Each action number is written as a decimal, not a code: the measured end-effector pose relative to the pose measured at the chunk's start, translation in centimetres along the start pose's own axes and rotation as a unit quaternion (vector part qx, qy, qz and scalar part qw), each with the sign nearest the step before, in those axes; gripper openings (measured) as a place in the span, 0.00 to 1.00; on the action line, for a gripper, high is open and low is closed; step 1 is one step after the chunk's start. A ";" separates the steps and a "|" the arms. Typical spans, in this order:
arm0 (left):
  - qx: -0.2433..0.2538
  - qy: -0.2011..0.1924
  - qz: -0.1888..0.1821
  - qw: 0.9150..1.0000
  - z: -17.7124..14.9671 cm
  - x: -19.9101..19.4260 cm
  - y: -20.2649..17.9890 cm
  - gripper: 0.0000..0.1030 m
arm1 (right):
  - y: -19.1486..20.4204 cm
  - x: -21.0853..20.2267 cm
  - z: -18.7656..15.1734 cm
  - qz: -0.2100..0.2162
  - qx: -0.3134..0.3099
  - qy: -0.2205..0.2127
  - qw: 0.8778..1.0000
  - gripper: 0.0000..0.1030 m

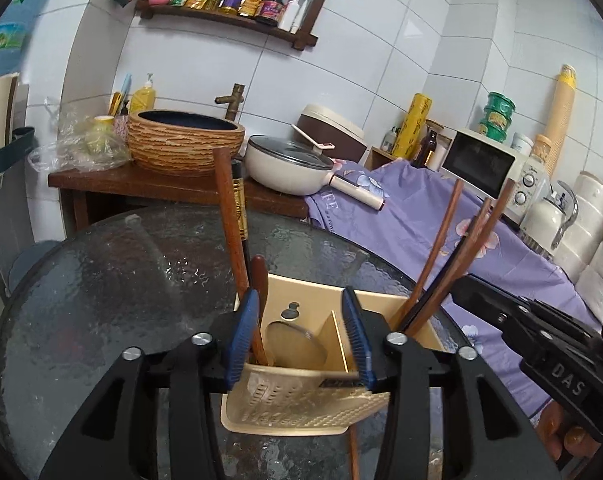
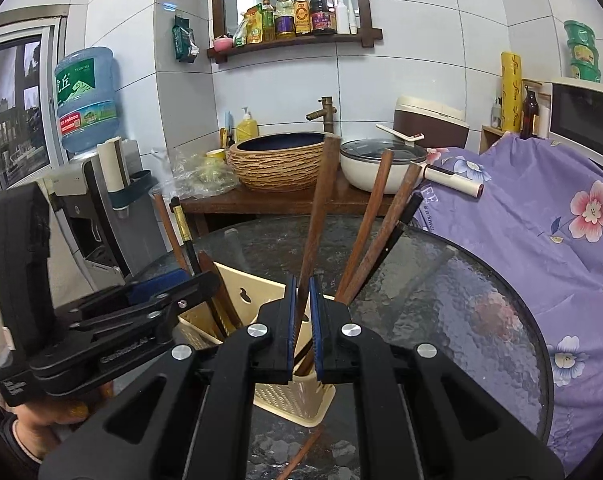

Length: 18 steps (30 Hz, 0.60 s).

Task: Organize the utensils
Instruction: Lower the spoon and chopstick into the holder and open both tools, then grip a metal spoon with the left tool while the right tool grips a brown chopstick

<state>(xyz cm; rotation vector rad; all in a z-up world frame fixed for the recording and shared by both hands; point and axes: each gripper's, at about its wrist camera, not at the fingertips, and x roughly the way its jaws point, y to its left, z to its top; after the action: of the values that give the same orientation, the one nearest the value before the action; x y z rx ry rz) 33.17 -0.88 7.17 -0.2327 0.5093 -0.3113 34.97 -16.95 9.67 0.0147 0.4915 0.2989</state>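
A beige slotted utensil holder (image 1: 301, 404) (image 2: 293, 396) stands on the round dark glass table (image 1: 121, 280). My left gripper (image 1: 299, 332) is open over its left compartment, where a wooden spoon (image 1: 259, 304) leans by the left pad without being pinched. A long wooden handle (image 1: 229, 220) and a black-and-gold one rise just behind that pad. Several wooden handles (image 1: 437, 248) stand in the right compartment. My right gripper (image 2: 303, 312) is shut on an upright wooden handle (image 2: 317, 220) that reaches down into the holder. One wooden stick (image 2: 301, 456) lies on the table in front of the holder.
Behind the table a wooden counter carries a woven-look basin (image 2: 279, 164) and a lidded cream pan (image 2: 381, 168). A purple floral cloth (image 2: 541, 220) covers the surface on the right, with a microwave (image 1: 489, 164) beyond. A water dispenser (image 2: 85, 100) stands at the left.
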 end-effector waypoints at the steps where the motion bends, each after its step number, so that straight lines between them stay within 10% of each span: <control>1: 0.006 -0.006 0.007 1.000 -0.1 -0.4 -0.1 0.56 | -0.1 -0.2 -0.1 0.002 0.001 0.000 1.000 0.08; 6: 0.050 -0.031 0.035 0.998 -1.0 -3.2 -0.8 0.66 | -0.4 -2.0 -0.9 0.009 0.007 -0.018 1.000 0.37; 18: 0.083 0.060 0.086 0.991 -6.8 -6.3 0.1 0.77 | 0.4 -4.1 -6.9 -0.009 0.011 0.055 0.998 0.52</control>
<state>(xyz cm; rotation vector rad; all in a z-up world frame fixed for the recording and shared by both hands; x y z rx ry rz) 24.55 0.44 4.13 -0.0071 0.6150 -0.1985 28.22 -18.15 5.53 0.0146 0.6047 0.2781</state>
